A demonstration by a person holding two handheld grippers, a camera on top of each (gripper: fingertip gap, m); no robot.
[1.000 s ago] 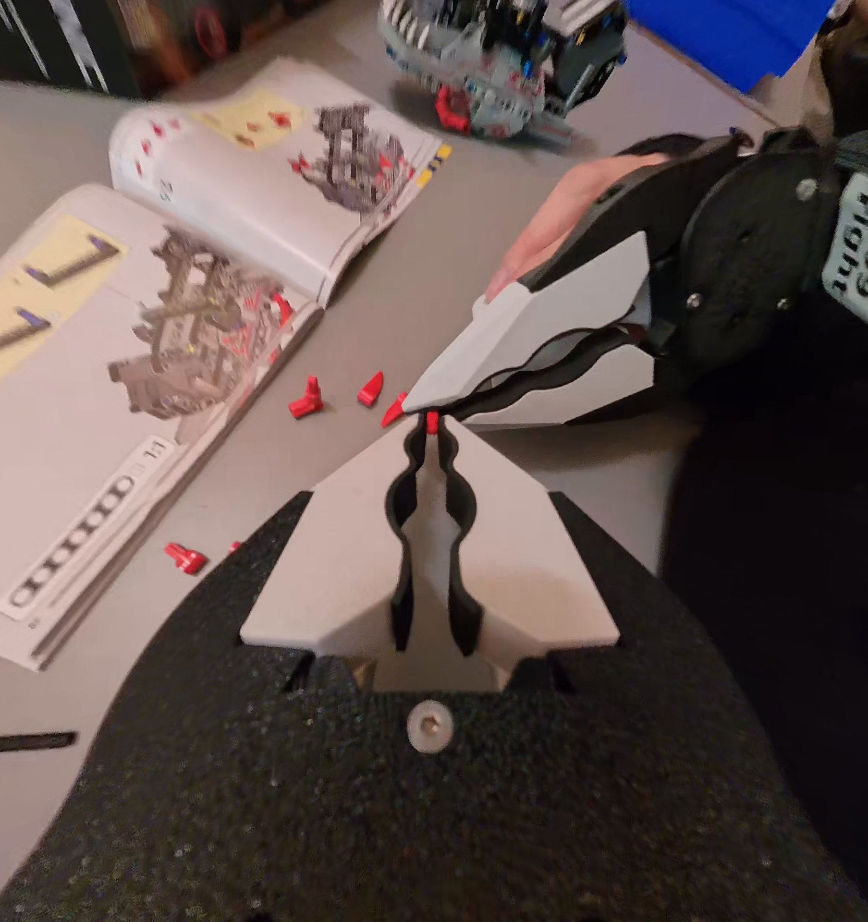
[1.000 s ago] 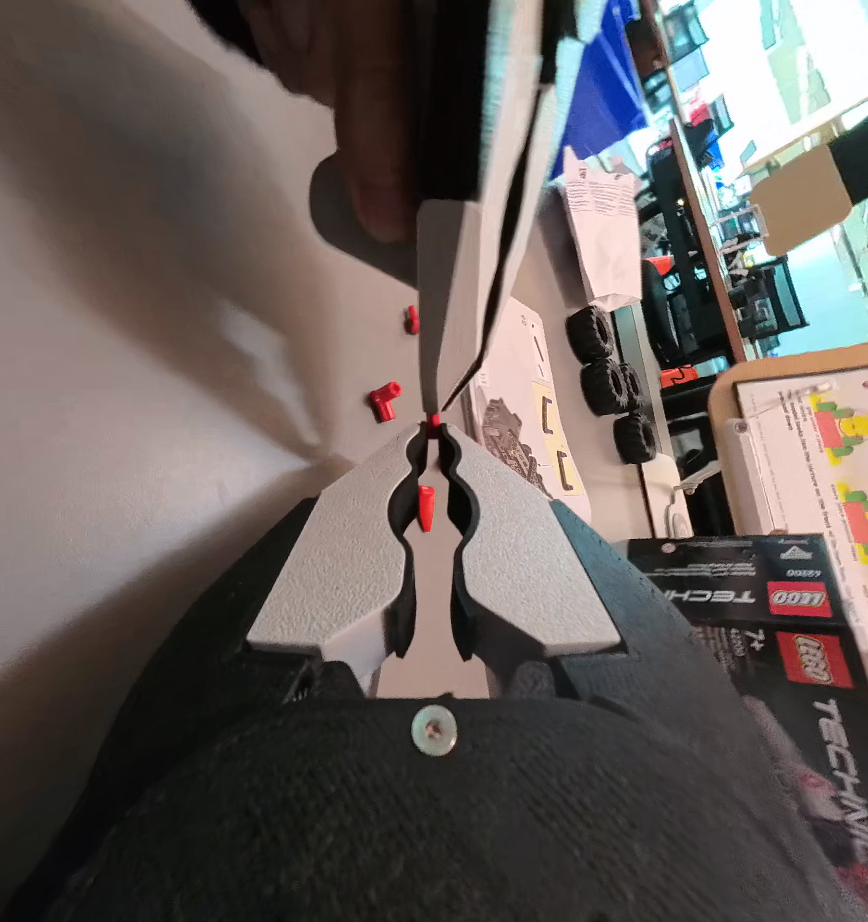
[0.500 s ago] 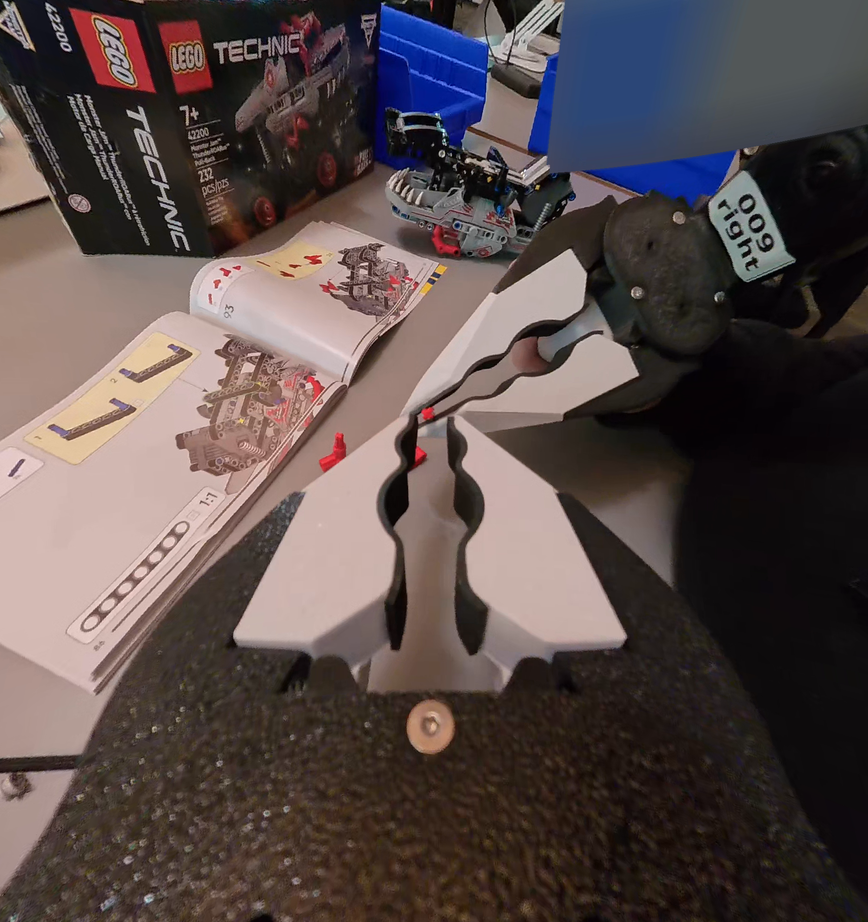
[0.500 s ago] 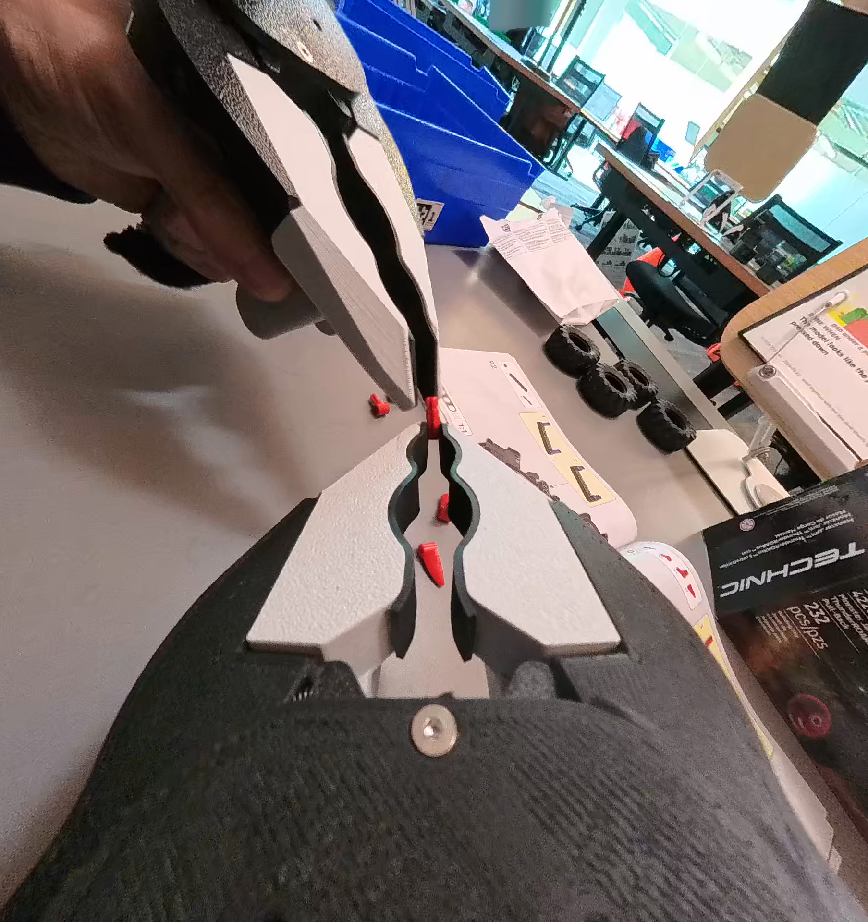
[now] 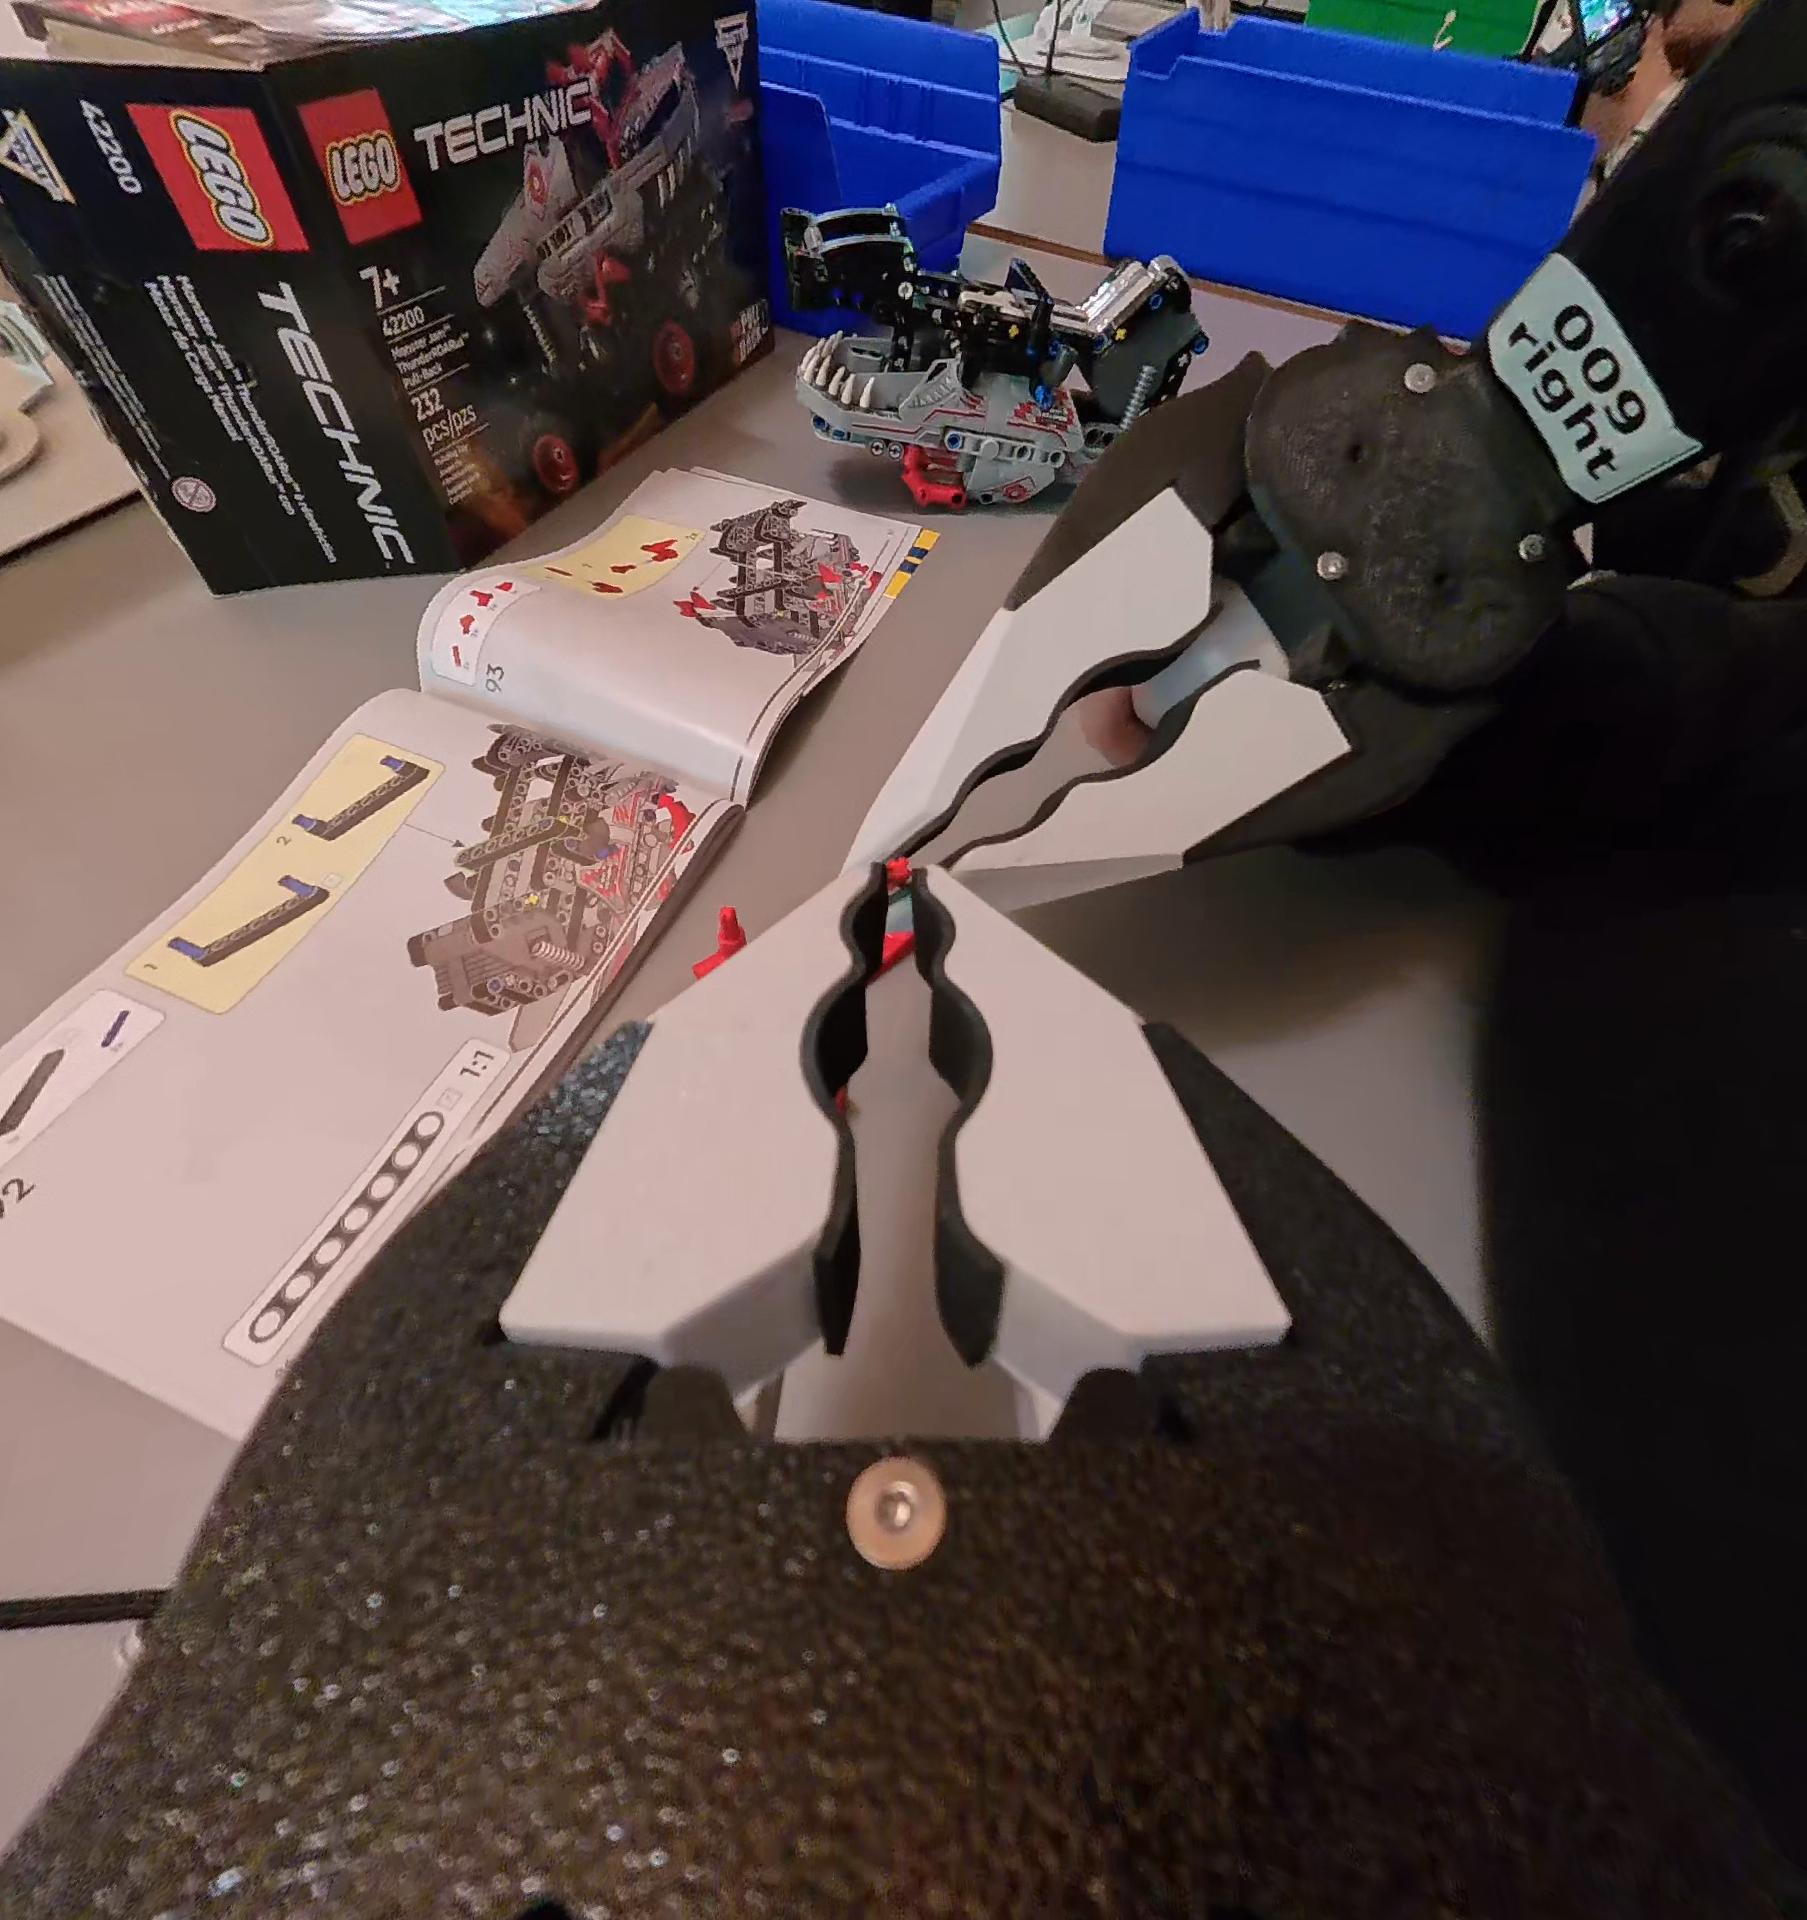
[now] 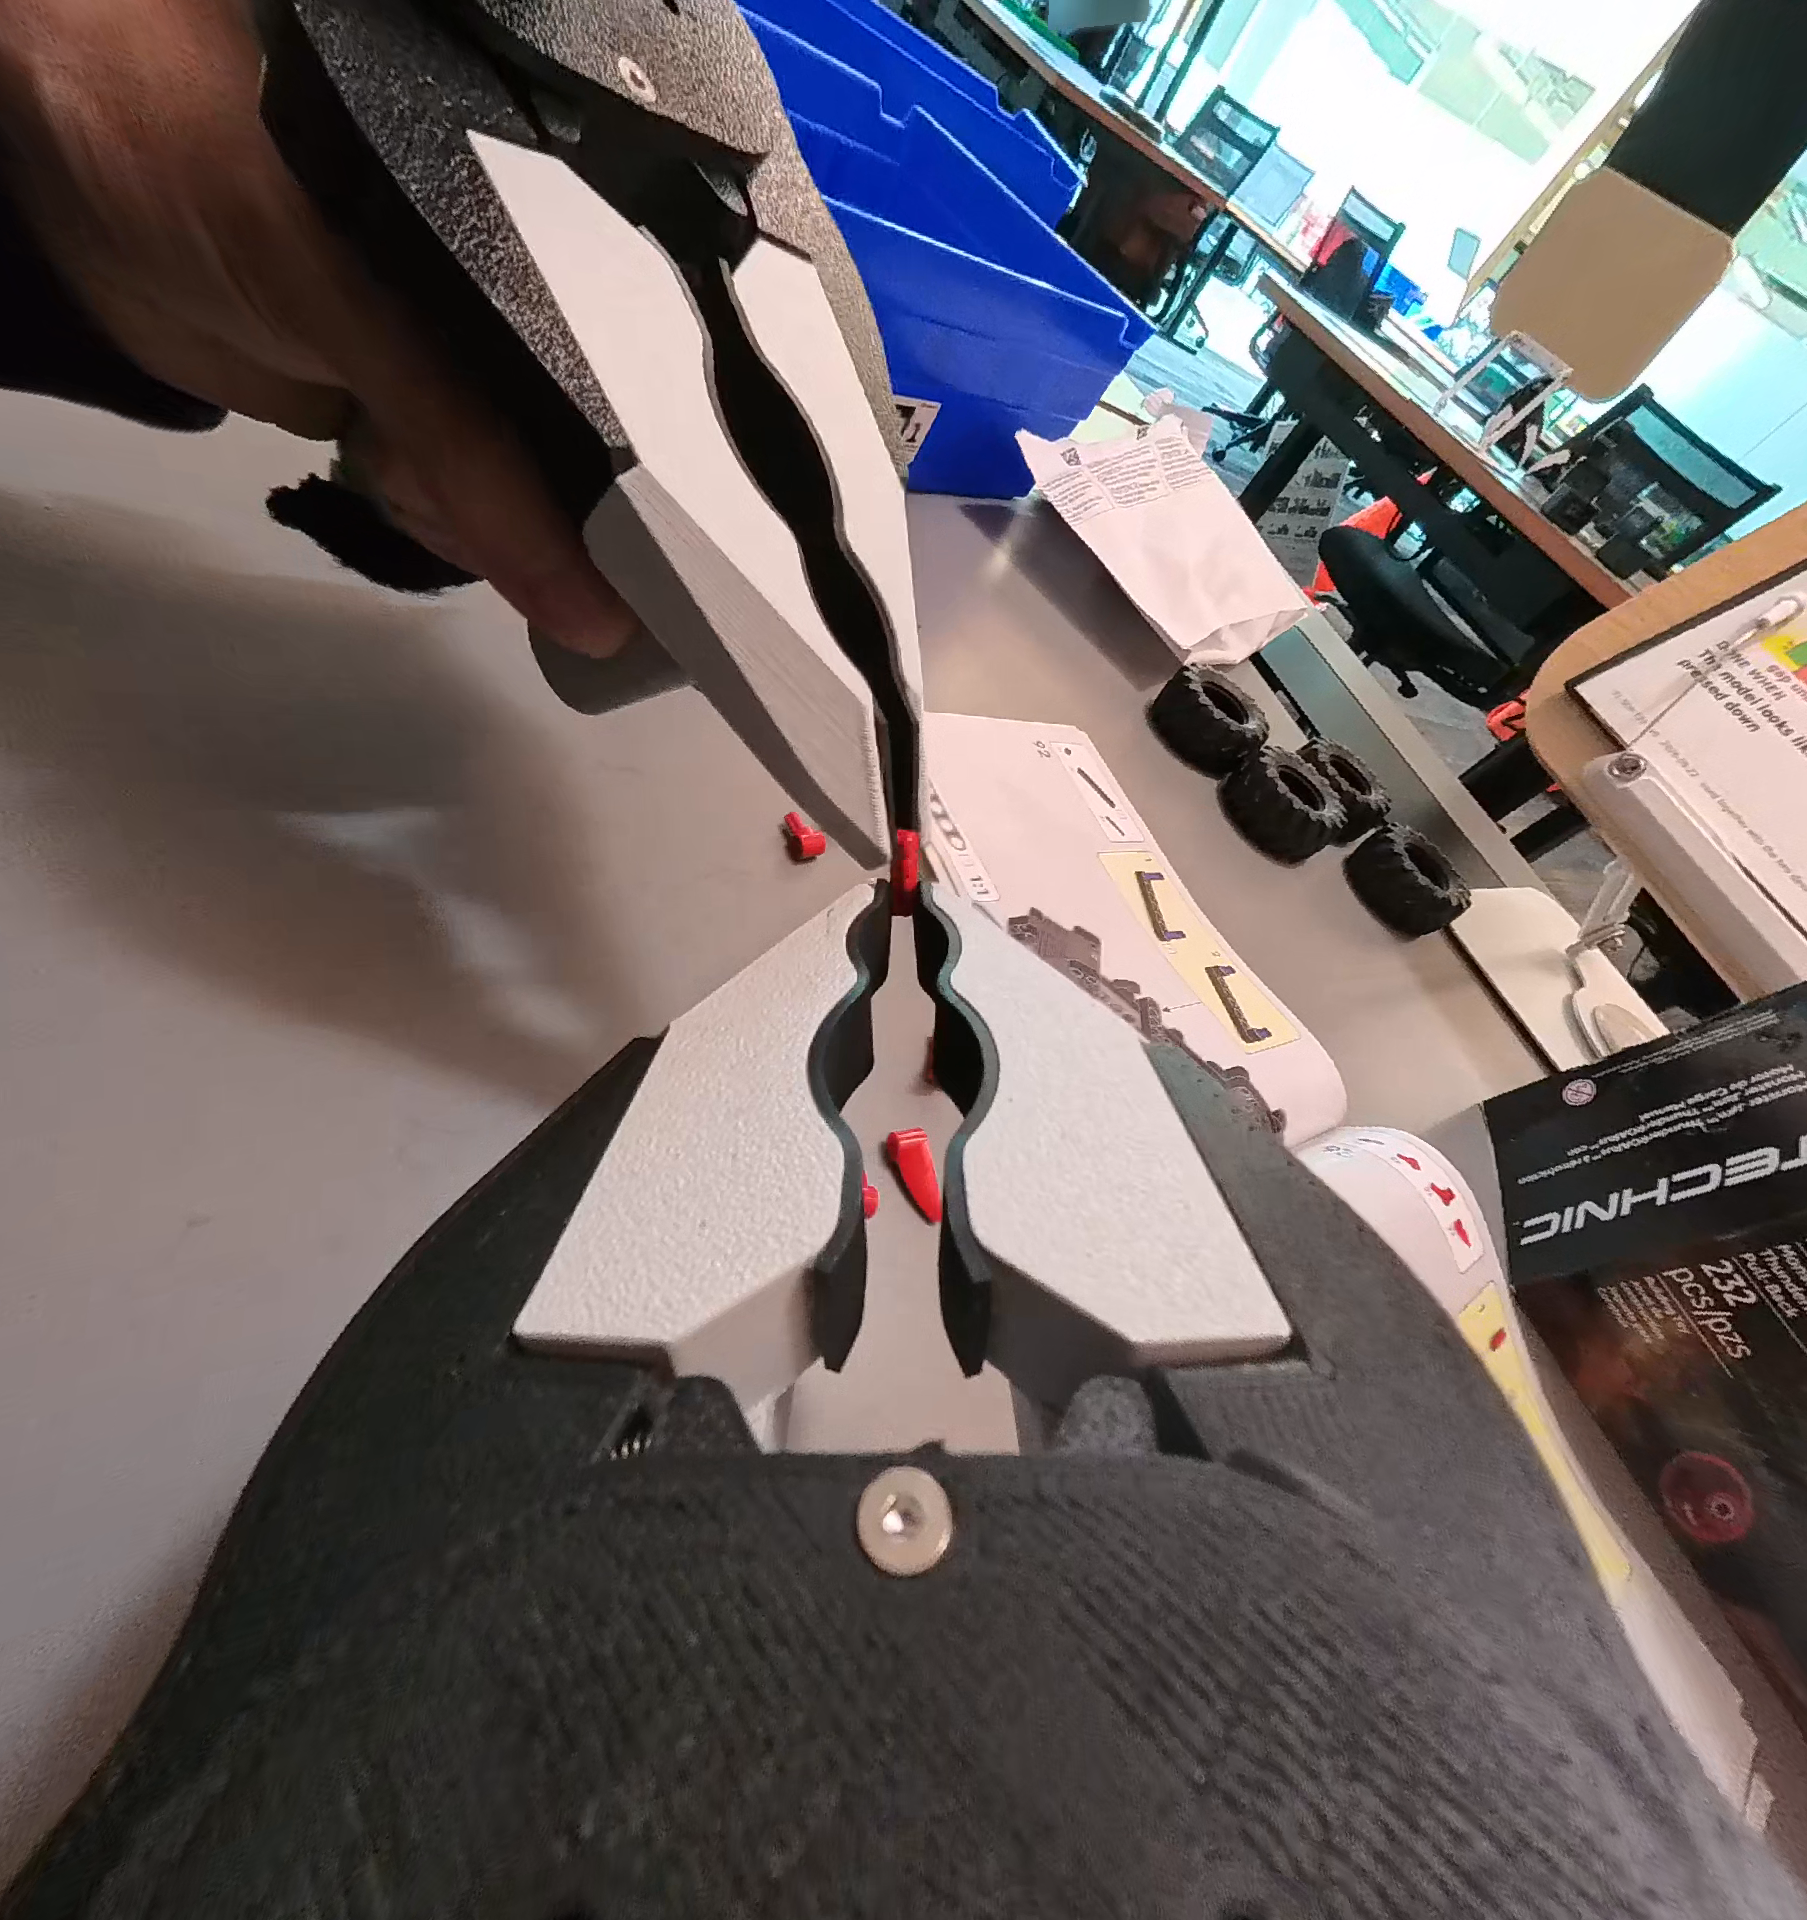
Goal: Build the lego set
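Note:
My left gripper [image 5: 897, 883] and my right gripper [image 6: 901, 906] meet tip to tip above the grey table. Both are shut on a small red piece [image 6: 906, 857], which spans the two sets of tips. It also shows in the left wrist view [image 5: 895, 865], where the right gripper [image 5: 883, 854] comes in from the upper right. In the right wrist view the left gripper [image 6: 891, 831] comes down from the upper left, held by a hand. Loose red pieces [image 5: 722, 940] [image 6: 914, 1169] lie on the table below. The partly built grey and black model [image 5: 982, 384] stands at the back.
An open instruction booklet [image 5: 359, 935] lies to the left, with the black set box [image 5: 359, 291] behind it. Blue bins [image 5: 1335, 145] stand at the back. Several black tyres [image 6: 1294, 790] and a white paper bag [image 6: 1169, 540] sit near the table's far edge.
Both grippers have lifted and tilted up from the table, still tip to tip on the red piece. The right gripper has rolled level.

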